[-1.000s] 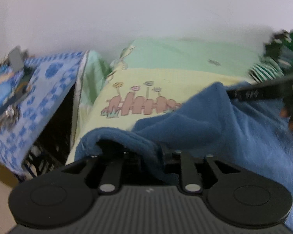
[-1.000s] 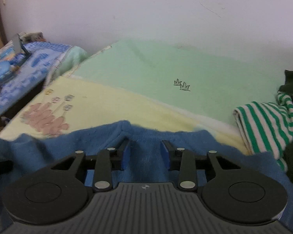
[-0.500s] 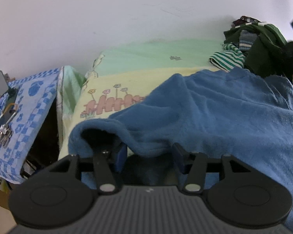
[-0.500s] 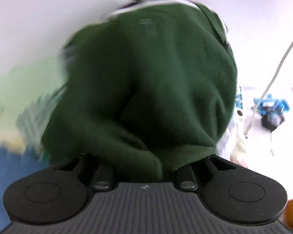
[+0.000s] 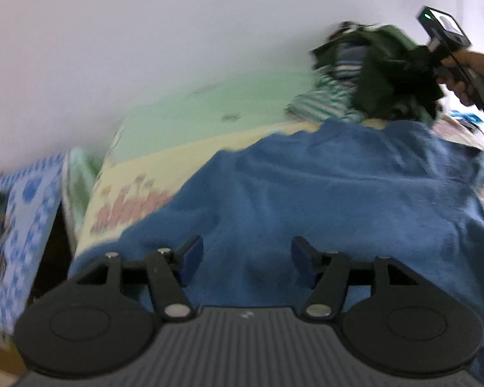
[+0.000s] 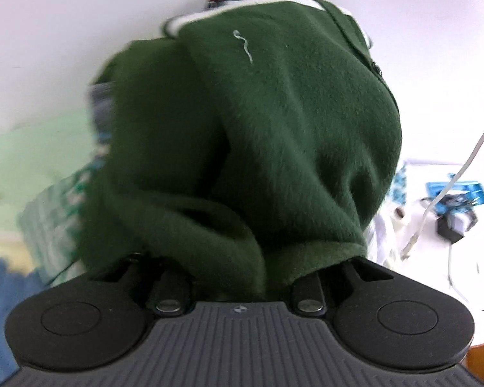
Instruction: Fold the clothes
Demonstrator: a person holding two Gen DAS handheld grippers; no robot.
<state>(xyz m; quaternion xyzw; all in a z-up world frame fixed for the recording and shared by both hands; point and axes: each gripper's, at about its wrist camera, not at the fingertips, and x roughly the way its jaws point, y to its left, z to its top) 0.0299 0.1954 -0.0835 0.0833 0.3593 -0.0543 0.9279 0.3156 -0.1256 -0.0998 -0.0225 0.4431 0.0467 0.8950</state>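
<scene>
Lying flat, one blue garment (image 5: pixel 322 193), left gripper (image 5: pixel 247 259) released, right gripper (image 6: pixel 242 277) unclear under one green sweater (image 6: pixel 258 129)

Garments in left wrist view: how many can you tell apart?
4, possibly more hidden. Blue fleece lies spread in front. Dark green fleece tops the pile at far right; a blue-striped piece sits beside it and a green-striped top below. Blur may hide others.
</scene>
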